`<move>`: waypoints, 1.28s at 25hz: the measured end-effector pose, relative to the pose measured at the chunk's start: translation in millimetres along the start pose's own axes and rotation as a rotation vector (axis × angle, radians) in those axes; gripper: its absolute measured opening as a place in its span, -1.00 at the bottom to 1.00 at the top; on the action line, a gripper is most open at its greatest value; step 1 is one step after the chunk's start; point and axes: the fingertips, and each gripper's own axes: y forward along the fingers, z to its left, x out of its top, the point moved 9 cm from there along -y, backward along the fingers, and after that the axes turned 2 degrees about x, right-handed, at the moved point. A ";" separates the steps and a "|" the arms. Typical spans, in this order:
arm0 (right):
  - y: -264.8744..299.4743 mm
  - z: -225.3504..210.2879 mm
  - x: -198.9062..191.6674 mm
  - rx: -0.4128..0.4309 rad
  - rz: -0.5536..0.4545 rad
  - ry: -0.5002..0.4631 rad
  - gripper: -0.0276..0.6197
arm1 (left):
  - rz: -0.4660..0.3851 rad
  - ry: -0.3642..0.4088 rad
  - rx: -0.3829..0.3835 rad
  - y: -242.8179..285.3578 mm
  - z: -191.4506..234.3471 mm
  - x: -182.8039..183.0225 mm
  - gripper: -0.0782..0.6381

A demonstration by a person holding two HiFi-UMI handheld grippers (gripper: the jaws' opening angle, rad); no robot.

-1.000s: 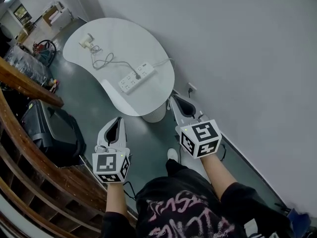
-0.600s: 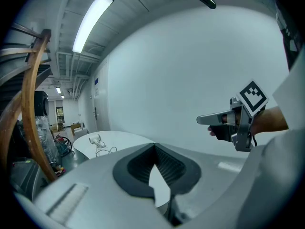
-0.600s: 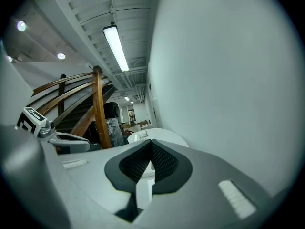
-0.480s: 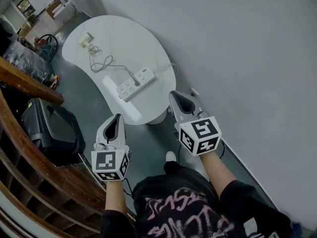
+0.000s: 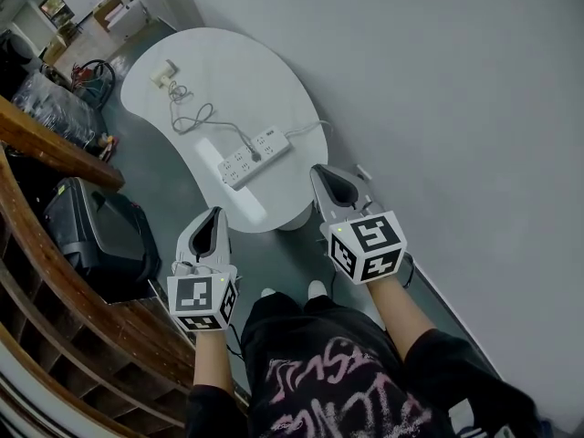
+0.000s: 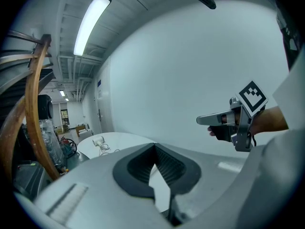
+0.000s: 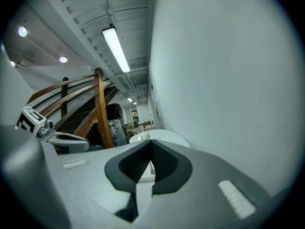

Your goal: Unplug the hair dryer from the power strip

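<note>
Lying white, hair dryer [image 5: 162,73] is corded to power strip [image 5: 255,156]; left tool [image 5: 216,215], right tool [image 5: 322,172] closed.

**Left claw closed on nothing, table ahead**

My left claw [image 6: 154,148] fills the bottom of the view. Its dark ribbed pads [image 6: 169,166] meet at the tips, with only a thin wedge of light between them lower down, and nothing is caught there. Past the tips lies a white table [image 6: 119,138]. At its far end the hair dryer [image 6: 97,140] lies with its cord [image 6: 104,148] bunched just beside it (too small to trace where it runs). To the right my right claw [image 6: 206,120] hovers side-on against the grey wall [image 6: 181,66], its marker cube [image 6: 251,95] on top and my hand [image 6: 218,131] round its grip. A curved wooden railing [image 6: 34,94] rises at the left, under a long ceiling lamp [image 6: 93,20]
</note>
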 end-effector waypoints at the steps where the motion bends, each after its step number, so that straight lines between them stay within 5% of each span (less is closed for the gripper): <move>1: 0.0 0.0 0.3 0.001 -0.003 -0.001 -0.88 | -0.002 0.002 0.002 -0.2 0.0 0.3 -0.78; 32: 30.7 19.0 10.7 -0.014 -0.024 -0.047 -0.87 | -0.063 0.003 -0.023 14.6 35.3 6.5 -0.78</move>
